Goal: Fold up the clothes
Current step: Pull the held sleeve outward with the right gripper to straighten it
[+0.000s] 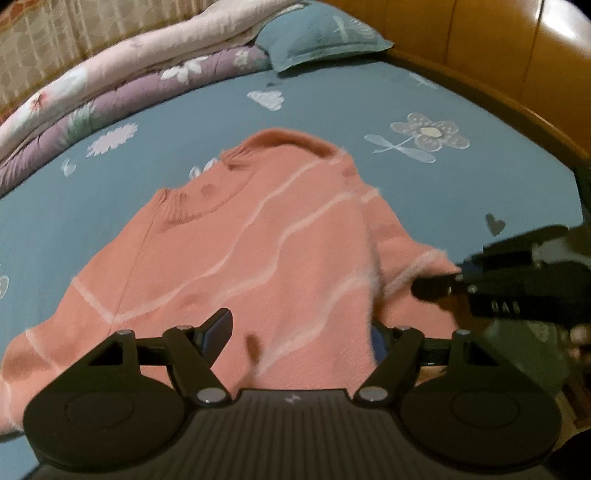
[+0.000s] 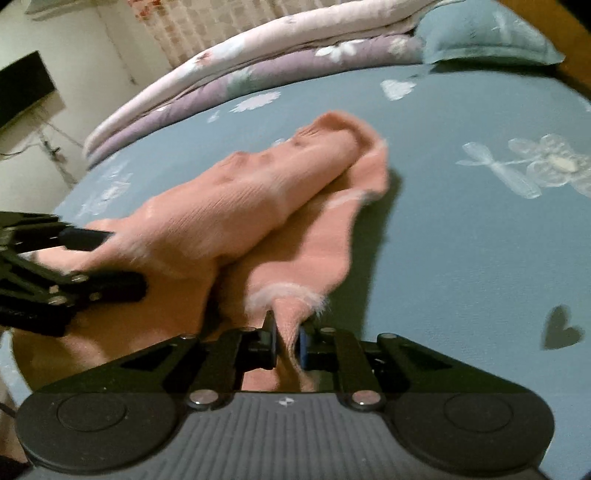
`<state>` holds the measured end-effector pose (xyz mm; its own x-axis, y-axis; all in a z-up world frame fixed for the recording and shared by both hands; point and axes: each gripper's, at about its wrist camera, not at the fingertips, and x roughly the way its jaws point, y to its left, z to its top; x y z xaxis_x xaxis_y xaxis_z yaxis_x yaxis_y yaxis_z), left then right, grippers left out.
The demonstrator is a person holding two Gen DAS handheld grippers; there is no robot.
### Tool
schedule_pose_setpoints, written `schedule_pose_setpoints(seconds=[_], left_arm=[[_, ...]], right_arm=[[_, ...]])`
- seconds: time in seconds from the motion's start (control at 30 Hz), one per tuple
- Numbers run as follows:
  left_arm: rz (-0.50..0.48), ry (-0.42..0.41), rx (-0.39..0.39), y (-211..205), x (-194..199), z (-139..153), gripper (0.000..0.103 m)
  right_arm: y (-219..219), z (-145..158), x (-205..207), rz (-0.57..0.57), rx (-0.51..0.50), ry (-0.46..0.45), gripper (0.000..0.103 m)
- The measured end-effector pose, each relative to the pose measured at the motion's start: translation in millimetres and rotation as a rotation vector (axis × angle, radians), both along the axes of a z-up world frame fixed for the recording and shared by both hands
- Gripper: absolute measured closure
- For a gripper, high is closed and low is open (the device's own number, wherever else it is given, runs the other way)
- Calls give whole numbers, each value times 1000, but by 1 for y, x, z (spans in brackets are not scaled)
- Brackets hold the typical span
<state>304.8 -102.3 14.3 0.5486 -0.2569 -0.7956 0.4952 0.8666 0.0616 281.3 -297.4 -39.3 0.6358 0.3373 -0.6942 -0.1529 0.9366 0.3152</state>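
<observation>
Right gripper jaws clamped on a fold of the pink sweater, left gripper jaws spread wide with sweater cloth between them, bed beyond

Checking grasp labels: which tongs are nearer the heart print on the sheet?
Right. The right tongs, shut on the sweater, sit just beside the heart; the left tongs hang open farther across the sweater.

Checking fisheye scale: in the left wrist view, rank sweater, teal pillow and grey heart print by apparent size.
1. Sweater, largest, though nearest the camera.
2. Teal pillow.
3. Grey heart print, smallest.
</observation>
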Motion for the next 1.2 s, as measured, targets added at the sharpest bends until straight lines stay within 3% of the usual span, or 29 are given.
schedule_pose_setpoints(seconds=[0.37,0.9,1.2], left_arm=[[-4,-11,-24,-14,-2,8,29],[-8,-8,-4,-42,-4,6,29],[1,0,2,-50,-3,4,29]], right_arm=[[-34,12,4,-64,-109,18,88],[-56,19,9,-75,-151,3,88],[-90,22,15,-129,-200,-6,88]])
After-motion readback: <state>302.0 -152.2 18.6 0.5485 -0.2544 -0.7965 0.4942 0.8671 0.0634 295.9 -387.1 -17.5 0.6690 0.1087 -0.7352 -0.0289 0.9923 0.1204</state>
